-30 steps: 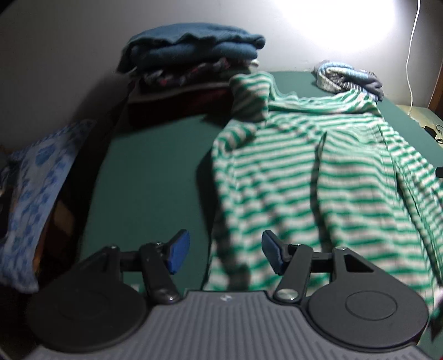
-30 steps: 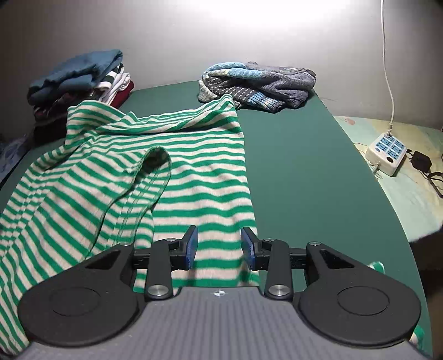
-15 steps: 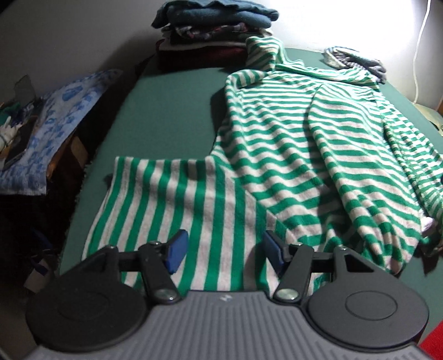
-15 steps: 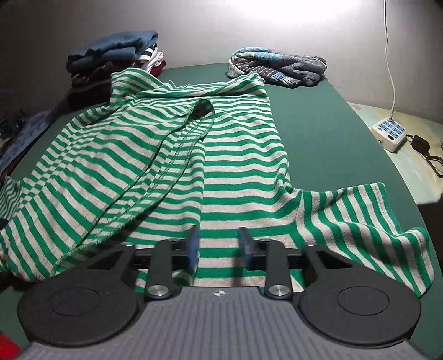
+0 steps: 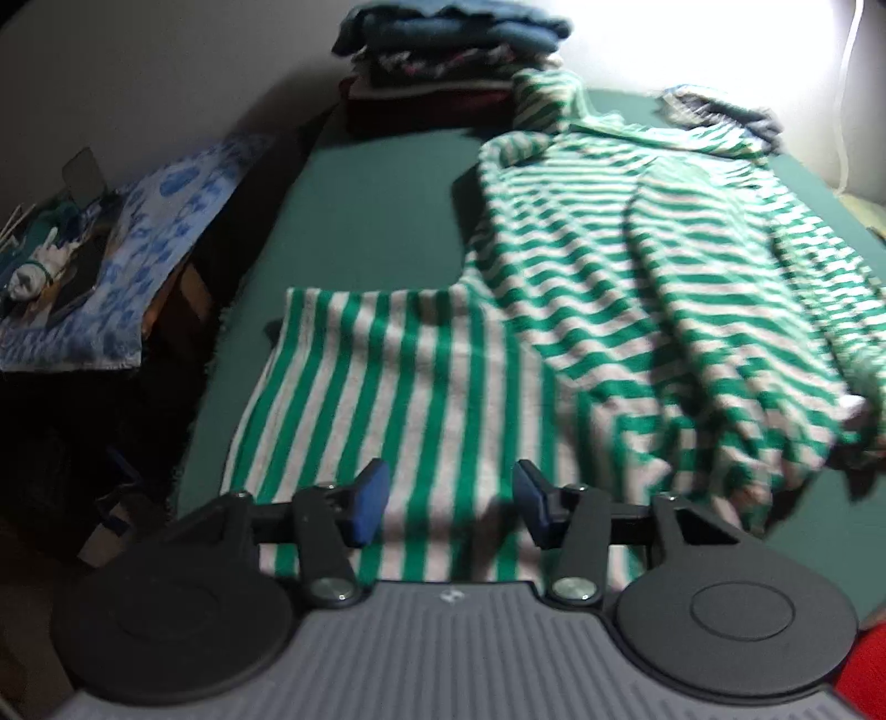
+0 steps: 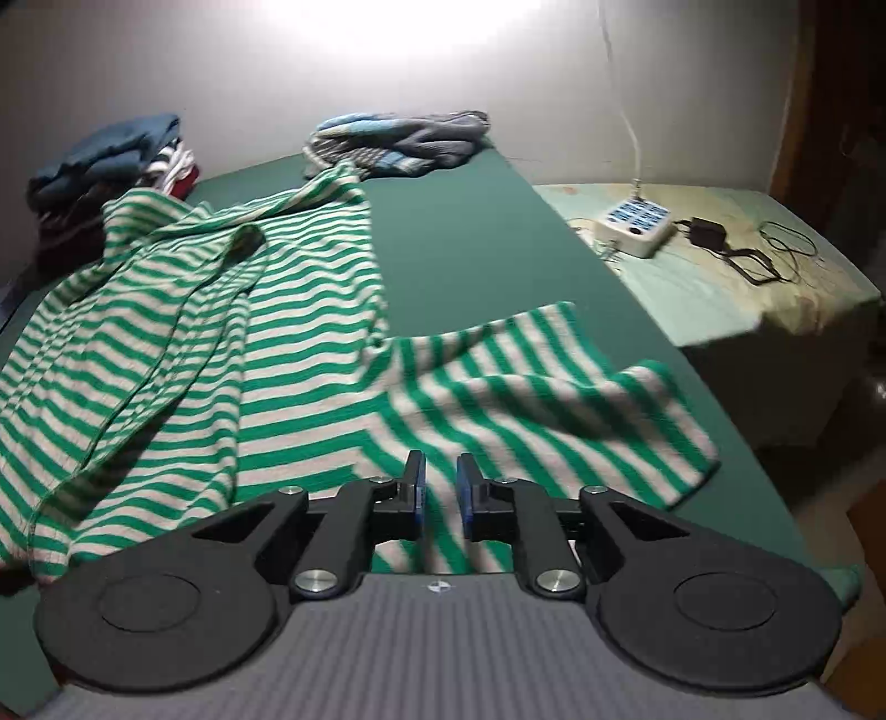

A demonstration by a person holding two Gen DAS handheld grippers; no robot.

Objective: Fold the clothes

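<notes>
The green and white striped shirt (image 5: 637,288) lies spread on the green table (image 5: 376,221), one sleeve stretched toward each gripper. The left gripper (image 5: 448,501) points down at a slant over the left sleeve; its jaws, about half open, have just been closing a little and grip nothing. The right gripper (image 6: 441,493) tilts down over the other sleeve, jaws nearly closed; cloth seems to sit between them, though blur hides whether they pinch it.

It looked like a home bedroom. A stack of folded clothes (image 5: 448,50) sat at twelve o'clock on a green table (image 5: 376,183), and a power strip (image 6: 637,227) lay on a bed (image 6: 720,288) at two o'clock.
</notes>
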